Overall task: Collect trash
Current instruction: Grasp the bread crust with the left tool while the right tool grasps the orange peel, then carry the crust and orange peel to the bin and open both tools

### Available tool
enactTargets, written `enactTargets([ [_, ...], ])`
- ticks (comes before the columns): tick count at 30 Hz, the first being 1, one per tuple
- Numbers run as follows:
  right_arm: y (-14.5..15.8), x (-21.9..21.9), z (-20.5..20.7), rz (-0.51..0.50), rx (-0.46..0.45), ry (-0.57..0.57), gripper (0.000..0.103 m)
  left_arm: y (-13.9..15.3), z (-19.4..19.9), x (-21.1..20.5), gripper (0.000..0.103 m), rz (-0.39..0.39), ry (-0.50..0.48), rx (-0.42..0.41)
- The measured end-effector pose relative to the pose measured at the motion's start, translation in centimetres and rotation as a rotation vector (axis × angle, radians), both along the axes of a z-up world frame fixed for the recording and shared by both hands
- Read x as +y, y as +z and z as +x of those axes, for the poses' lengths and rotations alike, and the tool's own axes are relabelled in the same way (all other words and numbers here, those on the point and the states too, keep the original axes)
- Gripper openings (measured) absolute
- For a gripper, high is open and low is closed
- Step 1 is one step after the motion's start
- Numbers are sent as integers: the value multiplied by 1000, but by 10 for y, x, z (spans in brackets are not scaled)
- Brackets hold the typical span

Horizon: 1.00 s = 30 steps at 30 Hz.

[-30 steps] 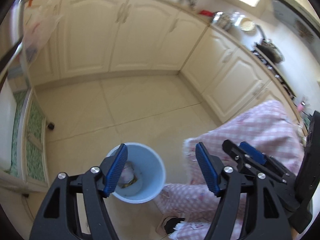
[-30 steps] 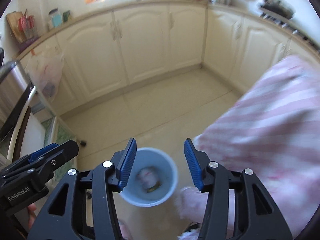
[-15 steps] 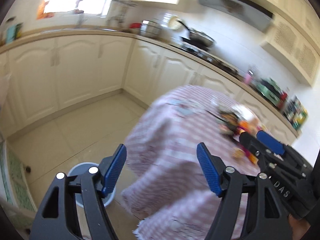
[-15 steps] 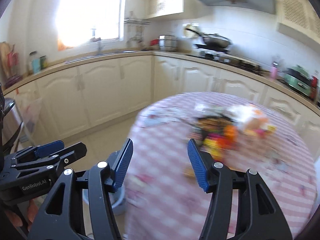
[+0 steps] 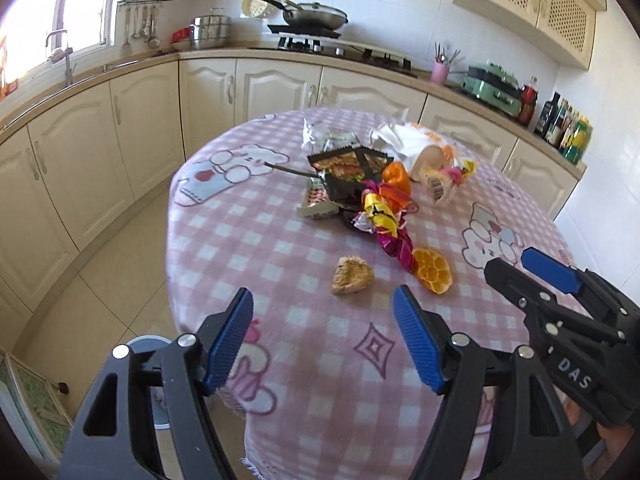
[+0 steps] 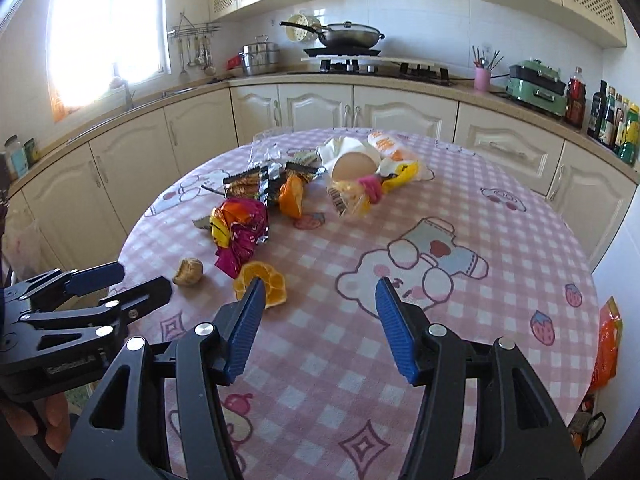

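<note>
Left gripper (image 5: 323, 322): jaws spread wide, nothing between them, held above the near edge of the tabletop (image 5: 248, 240), which carries a pink checked cloth with bear prints. Right gripper (image 6: 320, 312): jaws likewise spread and empty, poised over the cloth just short of the trash.

Below the left gripper, at floor level beside the tabletop's edge, part of a pale blue bin (image 5: 150, 344) shows; its contents are hidden.

Nearest trash: a brown crust-like scrap (image 5: 352, 275) lying alone on the cloth, and just to its right a piece of orange peel (image 5: 433, 270). In the right wrist view that peel lies directly ahead of that gripper's left pad.

Beyond these, a crumpled magenta and yellow wrapper (image 5: 390, 222) runs back to the main heap at the middle of the tabletop: dark foil snack wrappers (image 5: 348, 168), a second orange peel (image 5: 396, 176), clear plastic film (image 5: 316, 132), and a white paper bag (image 5: 404, 136) with a yellow-printed plastic wrapper (image 5: 444, 184) beside it. The items in the heap touch or overlap.

Far background: cream cabinets (image 5: 280, 88) under a counter, with a wok (image 5: 316, 14) on the stove.
</note>
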State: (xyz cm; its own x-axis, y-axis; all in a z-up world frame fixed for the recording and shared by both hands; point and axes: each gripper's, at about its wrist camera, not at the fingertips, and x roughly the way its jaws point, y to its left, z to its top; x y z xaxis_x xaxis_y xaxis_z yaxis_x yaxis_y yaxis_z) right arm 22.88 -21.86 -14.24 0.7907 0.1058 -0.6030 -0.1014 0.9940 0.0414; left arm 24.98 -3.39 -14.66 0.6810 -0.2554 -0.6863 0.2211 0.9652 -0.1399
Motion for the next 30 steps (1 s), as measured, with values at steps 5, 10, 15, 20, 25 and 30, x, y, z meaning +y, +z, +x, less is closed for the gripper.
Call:
enactTargets([
  [5,-7,2,8,-10,43,25,55,-9,18,-12,54,28,-11,30],
  [10,-9,6,17,-17,80,55,56,-11,30,-23,21,43,-45,33],
  [15,-9,17,20,-23,108,94,58,-10,26,-15,20,7,-27,12],
  [20,-12,38,28,-75,135,123,58,-6,14,6,20,-17,4,-5],
  [25,-15,45,39,-83,163,122,47,-4,5,29,20,-36,39,-11],
  [30,-15,47,31,-120,143,115,34,-2,-2,50,20,-68,56,-26],
])
